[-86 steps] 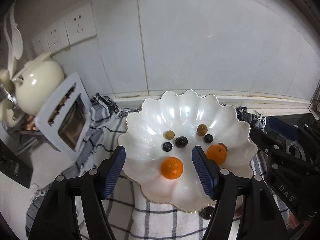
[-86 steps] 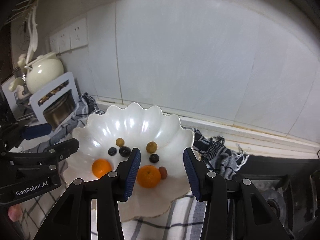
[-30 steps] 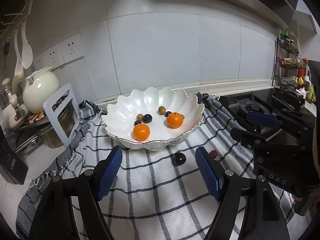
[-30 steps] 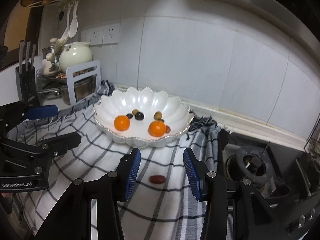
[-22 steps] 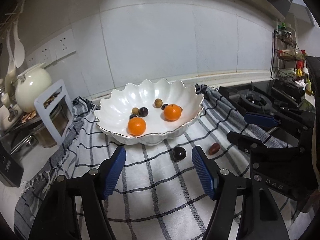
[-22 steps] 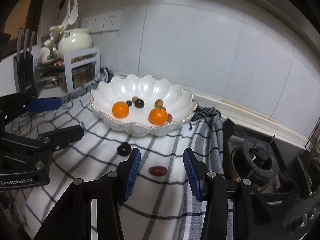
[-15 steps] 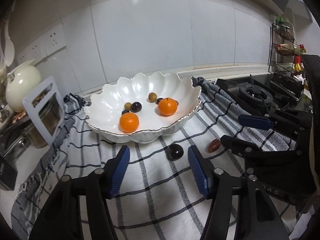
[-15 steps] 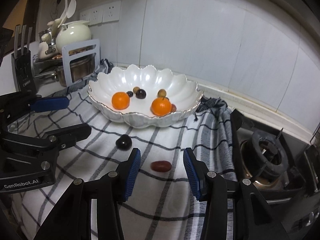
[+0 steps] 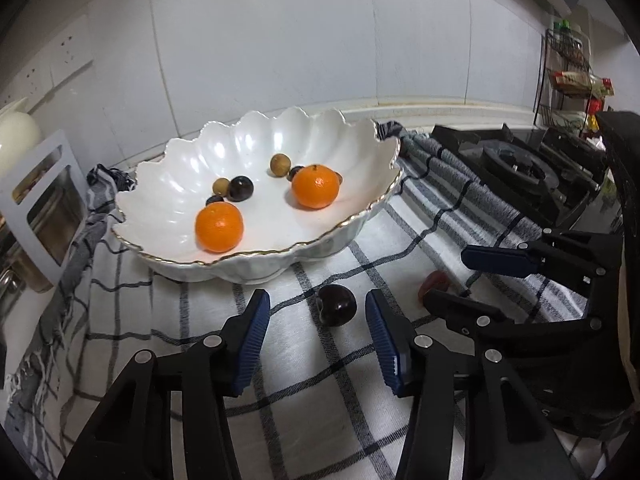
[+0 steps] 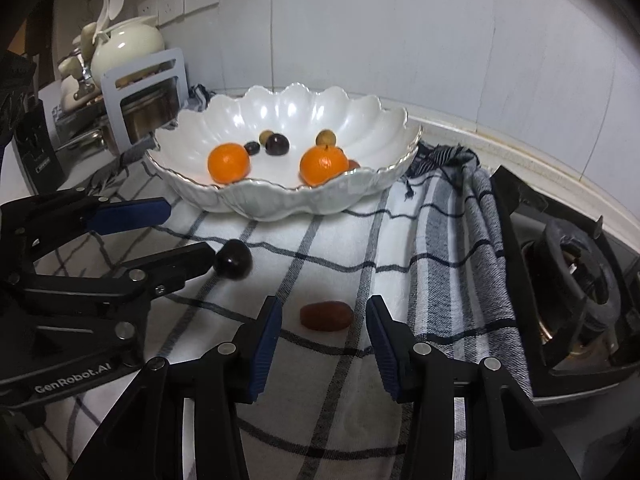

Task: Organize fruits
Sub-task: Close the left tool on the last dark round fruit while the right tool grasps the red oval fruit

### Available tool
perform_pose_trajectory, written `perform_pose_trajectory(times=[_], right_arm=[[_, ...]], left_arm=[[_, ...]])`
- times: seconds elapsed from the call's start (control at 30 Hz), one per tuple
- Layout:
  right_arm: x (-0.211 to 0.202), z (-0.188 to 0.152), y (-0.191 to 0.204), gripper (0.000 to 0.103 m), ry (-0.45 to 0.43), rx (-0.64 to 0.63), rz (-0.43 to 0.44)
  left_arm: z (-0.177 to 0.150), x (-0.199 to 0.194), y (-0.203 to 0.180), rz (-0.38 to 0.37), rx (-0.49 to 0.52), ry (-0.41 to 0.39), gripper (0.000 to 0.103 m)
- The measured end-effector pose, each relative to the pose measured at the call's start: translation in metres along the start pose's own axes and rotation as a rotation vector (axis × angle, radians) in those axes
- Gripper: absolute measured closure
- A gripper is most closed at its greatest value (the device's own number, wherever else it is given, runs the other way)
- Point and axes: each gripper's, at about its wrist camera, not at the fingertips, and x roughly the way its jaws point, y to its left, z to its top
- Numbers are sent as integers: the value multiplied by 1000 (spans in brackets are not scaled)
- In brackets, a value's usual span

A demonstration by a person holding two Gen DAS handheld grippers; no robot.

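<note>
My left black tongs with blue ribbed pads (image 9: 316, 334) pointed steeply downward, jaws closing with a gap still between the pads. My right black, blue-padded tongs (image 10: 323, 336) tilted down alike, jaws parted, gripping nothing.

The bowl (image 9: 168, 168) is glossy pearl white with a thin gold line along its scalloped rim. Inside it, two tangerines (image 9: 219, 227) are bright orange, and the small round fruits at their 12 o'clock are tan and near-black. The cloth (image 9: 328, 380) is white with a black and grey check, turning to grey stripes at 3 o'clock. On it, the plum (image 9: 336, 305) is dark maroon, almost black, and the date (image 10: 327, 315) is reddish brown. Each hand-held gripper (image 9: 316, 338) is black with ribbed blue pads (image 9: 253, 342). The wall tiles (image 9: 260, 60) are white, the teapot (image 10: 128, 49) cream, the stove (image 10: 576, 280) black.
</note>
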Motion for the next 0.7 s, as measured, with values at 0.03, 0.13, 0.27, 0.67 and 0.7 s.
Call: perform_pose_trajectory(times=[0.03,0.13,0.27,0.67,0.7], right_arm=[[2,0,-1,59,6,-1,-1],[6,-1,-2,62,14,0,7],[10,-2,-5,64,33,10,29],[22,-2,-10,64,92,45,69],[22,-1,-10,64,92,47,71]], left_arm=[[0,3,-1,-1,4,5,57],[-1,10,-3,-4,16,24,58],[0,19,-5,-7,23,45,61],[0,43,-4,-41,-3,134,69],[0,43,-4,-44,-8,136,70]])
